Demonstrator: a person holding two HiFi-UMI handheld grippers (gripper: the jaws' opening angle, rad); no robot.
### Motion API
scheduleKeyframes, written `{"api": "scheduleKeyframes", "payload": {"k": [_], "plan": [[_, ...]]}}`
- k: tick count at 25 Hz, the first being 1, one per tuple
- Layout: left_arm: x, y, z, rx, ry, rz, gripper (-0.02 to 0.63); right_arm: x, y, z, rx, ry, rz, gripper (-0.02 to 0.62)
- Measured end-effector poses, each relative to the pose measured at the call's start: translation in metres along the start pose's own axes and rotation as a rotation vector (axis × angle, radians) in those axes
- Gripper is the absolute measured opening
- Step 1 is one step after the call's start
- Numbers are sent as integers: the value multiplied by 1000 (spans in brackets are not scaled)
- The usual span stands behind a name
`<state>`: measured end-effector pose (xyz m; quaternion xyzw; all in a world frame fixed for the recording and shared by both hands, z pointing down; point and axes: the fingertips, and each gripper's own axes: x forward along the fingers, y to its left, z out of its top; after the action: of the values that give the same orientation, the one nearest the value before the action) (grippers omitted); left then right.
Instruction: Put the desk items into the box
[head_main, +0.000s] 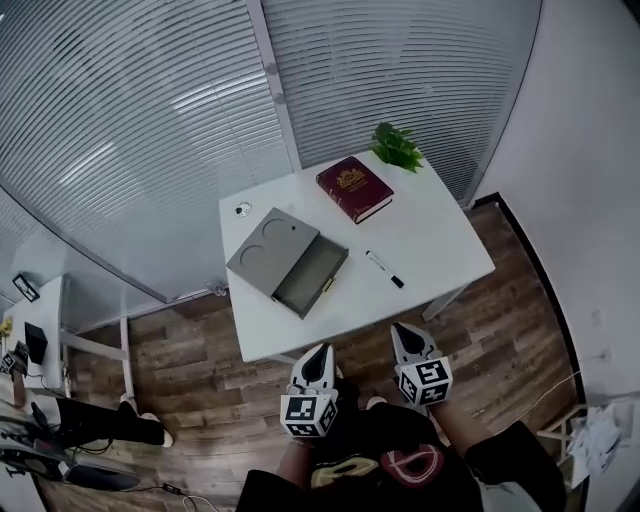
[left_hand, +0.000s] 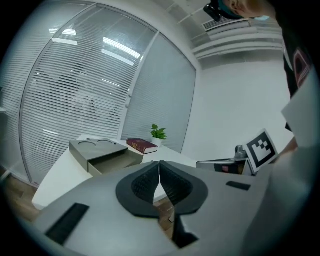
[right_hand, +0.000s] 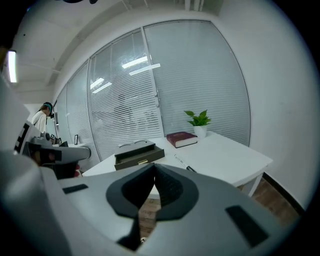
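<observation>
A: What lies on the tabletop (head_main: 440, 250), starting at the left?

B: A small round white thing (head_main: 240, 209) near the far left corner; I cannot tell what it is. Just right of it sits the grey box (head_main: 268, 244). Its top has two round hollows, and its drawer (head_main: 314, 274) is pulled out toward the near edge.

A: Anything in the drawer?

B: Only its own bare, dark floor shows.

A: And the other items?

B: All outside the box. The red book (head_main: 354, 188) lies flat and closed farther back, apart from the box. The marker pen (head_main: 385, 269) lies on the bare tabletop to the right of the drawer. At the far right corner a white pot (right_hand: 200, 131) holds a green plant (head_main: 397, 146), just beyond the book.

A: The grippers?

B: Both are short of the tabletop's near edge, over the wooden floor (head_main: 200, 345). The left gripper (head_main: 322, 352) has its fingers clenched together on nothing. The right gripper (head_main: 402, 335) is the same: fingers pressed tight, nothing between them.
</observation>
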<state>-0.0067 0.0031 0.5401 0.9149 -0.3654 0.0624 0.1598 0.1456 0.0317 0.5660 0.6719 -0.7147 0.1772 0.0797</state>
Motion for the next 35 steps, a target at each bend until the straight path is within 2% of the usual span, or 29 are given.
{"api": "scheduleKeyframes", "payload": {"k": [8, 21, 27, 32, 35], "plan": [[40, 40, 11, -2, 16, -35, 18, 45, -10, 15, -15, 6, -60, 12], [81, 91, 20, 3, 64, -108, 18, 97, -15, 13, 42, 58, -154, 12], [88, 93, 22, 19, 74, -128, 18, 98, -18, 7, 35, 87, -169, 14], [96, 92, 22, -5, 75, -110, 18, 105, -33, 9, 23, 128, -160, 17], [102, 89, 23, -25, 70, -91, 18, 110, -45, 13, 15, 150, -142, 71]]}}
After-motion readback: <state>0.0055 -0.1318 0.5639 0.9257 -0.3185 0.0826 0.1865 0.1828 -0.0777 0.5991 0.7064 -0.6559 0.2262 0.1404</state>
